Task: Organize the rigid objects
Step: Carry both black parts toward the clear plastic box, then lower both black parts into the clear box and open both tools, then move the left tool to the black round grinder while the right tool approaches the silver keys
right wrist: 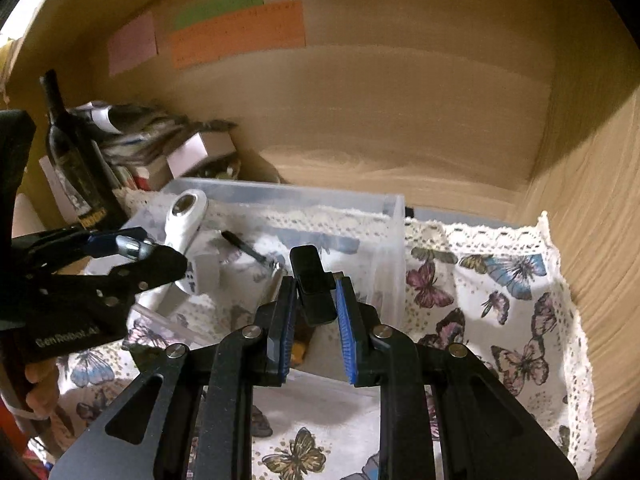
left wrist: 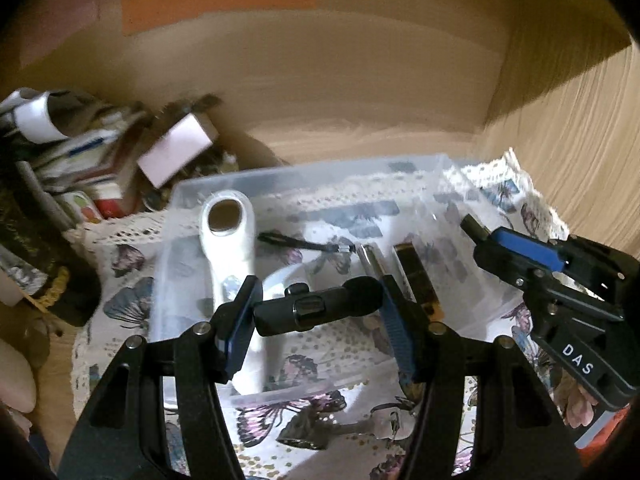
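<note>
A clear plastic bin (left wrist: 224, 184) stands on a butterfly cloth. Inside lie a white handled tool (left wrist: 230, 240), a thin black pen-like stick (left wrist: 304, 243) and two metal-edged bars (left wrist: 416, 276). My left gripper (left wrist: 318, 312) is shut on a black cylindrical device (left wrist: 320, 310), held crosswise above the bin's near half. My right gripper (right wrist: 316, 296) is shut on a small black rectangular object (right wrist: 314, 286), held above the bin (right wrist: 396, 208). The right gripper also shows in the left wrist view (left wrist: 520, 252). The left gripper shows in the right wrist view (right wrist: 136, 250).
A dark wine bottle (right wrist: 70, 152) and a pile of boxes and papers (left wrist: 120, 160) crowd the back left corner. Wooden walls enclose the back and right. Coloured paper notes (right wrist: 236, 32) hang on the back wall. Butterfly cloth (right wrist: 500, 300) lies to the right of the bin.
</note>
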A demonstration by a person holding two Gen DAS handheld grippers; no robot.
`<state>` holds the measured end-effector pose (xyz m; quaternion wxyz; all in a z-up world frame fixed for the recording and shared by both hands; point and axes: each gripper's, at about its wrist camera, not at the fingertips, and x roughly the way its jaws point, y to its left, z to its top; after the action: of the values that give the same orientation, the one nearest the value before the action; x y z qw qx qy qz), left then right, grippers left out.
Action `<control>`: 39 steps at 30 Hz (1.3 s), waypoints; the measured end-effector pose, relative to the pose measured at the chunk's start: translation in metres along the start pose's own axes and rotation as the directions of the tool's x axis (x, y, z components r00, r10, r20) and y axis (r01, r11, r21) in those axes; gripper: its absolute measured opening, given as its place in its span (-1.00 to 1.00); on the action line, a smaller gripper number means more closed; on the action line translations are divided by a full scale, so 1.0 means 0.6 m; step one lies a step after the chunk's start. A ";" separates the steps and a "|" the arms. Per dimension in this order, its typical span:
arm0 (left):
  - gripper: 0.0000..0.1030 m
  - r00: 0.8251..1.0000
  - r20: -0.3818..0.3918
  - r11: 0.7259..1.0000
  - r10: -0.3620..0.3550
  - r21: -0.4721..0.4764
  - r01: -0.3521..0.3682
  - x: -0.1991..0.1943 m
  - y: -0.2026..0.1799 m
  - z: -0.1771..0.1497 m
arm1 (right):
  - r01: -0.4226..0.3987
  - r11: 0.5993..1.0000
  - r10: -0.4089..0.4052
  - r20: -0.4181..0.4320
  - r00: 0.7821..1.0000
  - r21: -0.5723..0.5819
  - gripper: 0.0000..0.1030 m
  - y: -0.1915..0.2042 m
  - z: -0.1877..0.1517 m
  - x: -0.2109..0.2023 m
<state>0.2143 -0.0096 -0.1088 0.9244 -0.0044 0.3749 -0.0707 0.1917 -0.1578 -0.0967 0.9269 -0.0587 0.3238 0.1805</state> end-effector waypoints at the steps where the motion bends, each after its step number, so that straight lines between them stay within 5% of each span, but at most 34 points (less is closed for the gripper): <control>1: 0.14 1.000 -0.005 1.000 0.000 0.003 0.000 0.004 -0.002 0.000 | 0.002 1.000 -0.002 -0.007 1.000 -0.003 -0.64 0.001 -0.001 0.004; 12: 0.22 0.998 -0.054 1.000 -0.021 0.007 0.022 0.024 -0.012 0.005 | 0.002 1.000 -0.002 -0.046 0.999 -0.012 -0.64 0.004 -0.007 0.022; 20: 0.38 1.000 -0.004 1.000 -0.015 0.012 0.015 -0.014 -0.011 0.008 | -0.002 1.000 0.002 0.003 1.000 -0.009 -0.15 0.006 -0.001 -0.005; 26: 0.60 0.999 0.040 1.000 -0.001 -0.017 0.001 -0.054 0.008 0.005 | -0.006 1.000 0.007 0.058 0.998 -0.012 0.03 0.012 0.007 -0.041; 32: 0.83 0.997 0.074 0.998 0.021 -0.058 -0.017 -0.096 0.040 -0.009 | -0.015 0.999 0.018 0.099 0.995 -0.039 0.03 0.027 0.003 -0.074; 39: 0.86 0.996 0.075 0.995 0.056 -0.083 -0.049 -0.125 0.070 -0.041 | -0.041 0.997 0.046 0.091 0.995 -0.061 0.03 0.047 -0.011 -0.084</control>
<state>0.1495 0.0433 -0.0771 0.9388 -0.0347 0.3414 -0.0309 0.1407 -0.1478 -0.0707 0.9347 -0.0703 0.2763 0.2125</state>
